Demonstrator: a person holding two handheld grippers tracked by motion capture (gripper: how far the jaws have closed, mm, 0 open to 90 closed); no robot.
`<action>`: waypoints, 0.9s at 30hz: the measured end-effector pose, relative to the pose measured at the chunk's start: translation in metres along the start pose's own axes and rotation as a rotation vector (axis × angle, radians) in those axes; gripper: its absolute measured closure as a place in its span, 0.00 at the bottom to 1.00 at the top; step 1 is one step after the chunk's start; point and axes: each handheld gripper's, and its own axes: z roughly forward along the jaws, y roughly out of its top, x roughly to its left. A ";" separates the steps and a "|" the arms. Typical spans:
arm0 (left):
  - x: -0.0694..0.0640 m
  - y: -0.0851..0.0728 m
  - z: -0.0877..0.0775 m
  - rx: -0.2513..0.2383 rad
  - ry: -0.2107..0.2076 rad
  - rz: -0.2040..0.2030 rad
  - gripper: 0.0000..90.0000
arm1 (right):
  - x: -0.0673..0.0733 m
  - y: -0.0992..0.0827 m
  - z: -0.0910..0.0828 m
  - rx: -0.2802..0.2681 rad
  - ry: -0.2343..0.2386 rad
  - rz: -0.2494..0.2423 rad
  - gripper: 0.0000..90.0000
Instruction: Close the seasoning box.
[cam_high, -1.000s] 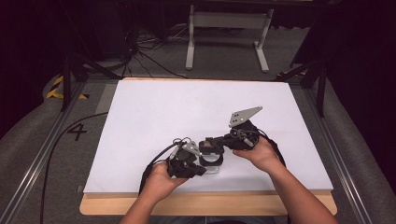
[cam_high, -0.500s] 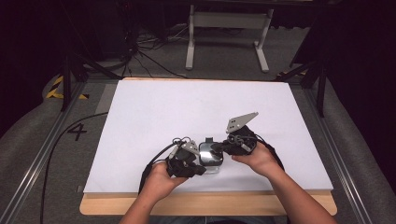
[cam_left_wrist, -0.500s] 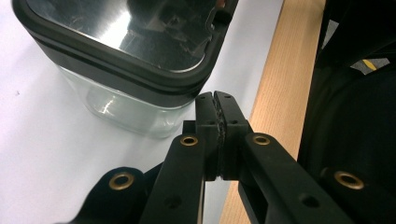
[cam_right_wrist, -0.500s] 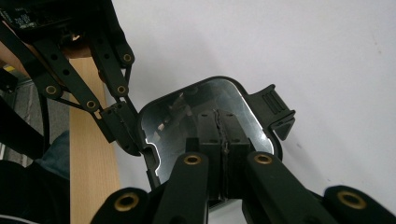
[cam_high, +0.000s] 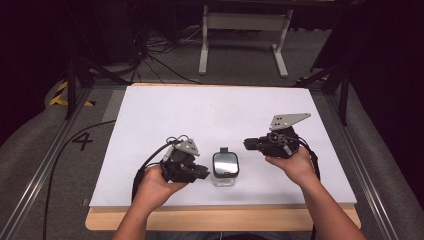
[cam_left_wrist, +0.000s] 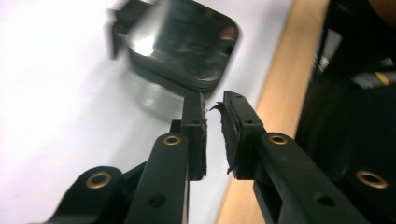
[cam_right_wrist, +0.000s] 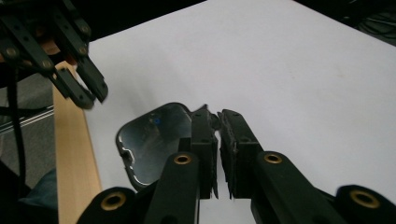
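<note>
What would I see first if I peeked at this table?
A shiny little container with a mirror-like lid sits alone near the front edge of the white table. On either side a hand holds a black hand-held gripper, left and right, jaws slightly apart, gripping nothing.

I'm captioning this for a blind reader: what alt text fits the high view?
A small clear container with a shiny dark lid stands on a white table, between the left gripper and right gripper, neither touching it.
</note>
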 end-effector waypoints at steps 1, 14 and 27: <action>0.003 -0.002 -0.004 -0.019 0.022 -0.010 0.87 | -0.002 -0.001 -0.002 -0.002 -0.009 0.006 0.92; 0.056 -0.036 -0.031 -0.159 0.252 -0.188 0.75 | -0.054 -0.044 -0.036 -0.037 -0.237 0.149 0.77; 0.097 -0.073 -0.014 -0.141 0.401 -0.269 0.63 | -0.101 -0.098 -0.026 -0.018 -0.302 0.245 0.63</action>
